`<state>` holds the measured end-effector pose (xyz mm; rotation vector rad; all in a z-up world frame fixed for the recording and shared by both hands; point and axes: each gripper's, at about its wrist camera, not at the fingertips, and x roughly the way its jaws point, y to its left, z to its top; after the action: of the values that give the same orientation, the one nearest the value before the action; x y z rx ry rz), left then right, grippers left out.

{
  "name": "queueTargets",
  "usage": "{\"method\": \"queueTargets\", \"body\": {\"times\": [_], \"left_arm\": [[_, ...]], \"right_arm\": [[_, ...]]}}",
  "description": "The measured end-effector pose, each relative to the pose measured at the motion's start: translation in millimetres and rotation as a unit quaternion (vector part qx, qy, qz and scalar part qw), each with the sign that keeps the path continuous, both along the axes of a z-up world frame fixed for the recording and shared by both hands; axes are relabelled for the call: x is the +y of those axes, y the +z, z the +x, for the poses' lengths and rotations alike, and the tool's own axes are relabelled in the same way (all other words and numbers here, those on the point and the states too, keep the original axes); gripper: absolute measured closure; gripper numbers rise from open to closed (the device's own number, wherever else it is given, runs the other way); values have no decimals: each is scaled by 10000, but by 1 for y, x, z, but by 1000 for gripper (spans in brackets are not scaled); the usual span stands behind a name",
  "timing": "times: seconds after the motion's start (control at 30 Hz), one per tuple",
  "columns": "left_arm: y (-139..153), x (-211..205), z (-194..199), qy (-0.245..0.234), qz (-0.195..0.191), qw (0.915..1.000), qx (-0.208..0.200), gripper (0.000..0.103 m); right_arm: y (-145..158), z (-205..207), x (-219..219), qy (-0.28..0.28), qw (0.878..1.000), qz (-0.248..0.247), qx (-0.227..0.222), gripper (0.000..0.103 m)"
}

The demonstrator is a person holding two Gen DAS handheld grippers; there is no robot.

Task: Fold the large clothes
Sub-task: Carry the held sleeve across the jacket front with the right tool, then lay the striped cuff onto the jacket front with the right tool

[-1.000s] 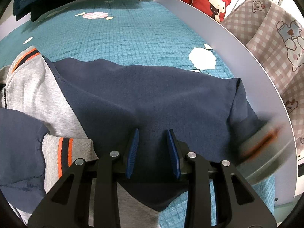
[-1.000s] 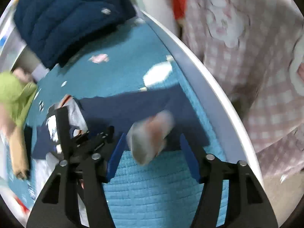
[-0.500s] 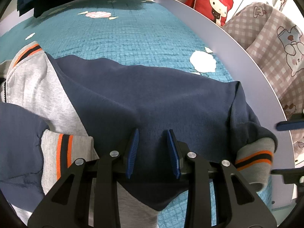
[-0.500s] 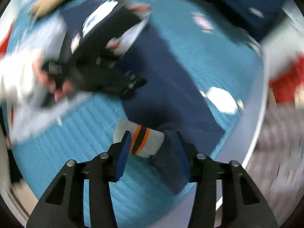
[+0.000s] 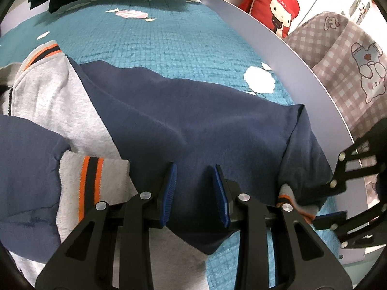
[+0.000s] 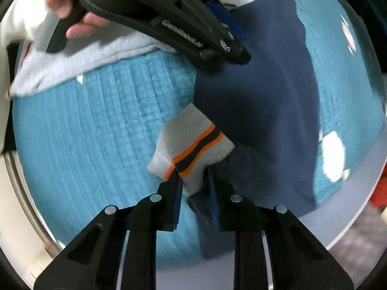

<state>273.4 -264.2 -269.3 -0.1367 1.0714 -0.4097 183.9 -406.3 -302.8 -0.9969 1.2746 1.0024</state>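
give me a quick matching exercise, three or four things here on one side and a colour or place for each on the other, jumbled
Things:
1. quilt
2. cushion
3. sleeve cuff
4. blanket

Descriptions:
a. grey with orange and dark stripes, between the right gripper's closing jaws
b. pink check with cartoon bear
c. teal
d. red

Pairs: 1-c, 2-d, 3-a, 4-b

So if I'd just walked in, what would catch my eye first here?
Probably the navy and grey jacket spread over the teal quilt. Its grey cuff with orange stripes sits between the closing jaws of the right gripper. Behind the bed edge, a red cartoon pillow stands out.
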Motion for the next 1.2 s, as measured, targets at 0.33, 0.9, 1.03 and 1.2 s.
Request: {"method": "queueTargets", "body": {"times": [0.33,0.9,1.03,1.2], "left_arm": [[2,-4,3,-48,191,9997,114,74],[-5,-30,22,-81,187,9995,251,103],[12,-25,21,-206,185,9994,210,103],[56,2,13,-265,12,9996,-39,103]], "right_arm": [[32,23,-78,-4906,8432,1855,-1176,90],[133,-41,-179,-7487,4887,3927,-2153,91],[151,-35,-151,-7370,4986,3994,-2210,91],[168,-29,-100,-7239,5158,3985,-2261,91]]}}
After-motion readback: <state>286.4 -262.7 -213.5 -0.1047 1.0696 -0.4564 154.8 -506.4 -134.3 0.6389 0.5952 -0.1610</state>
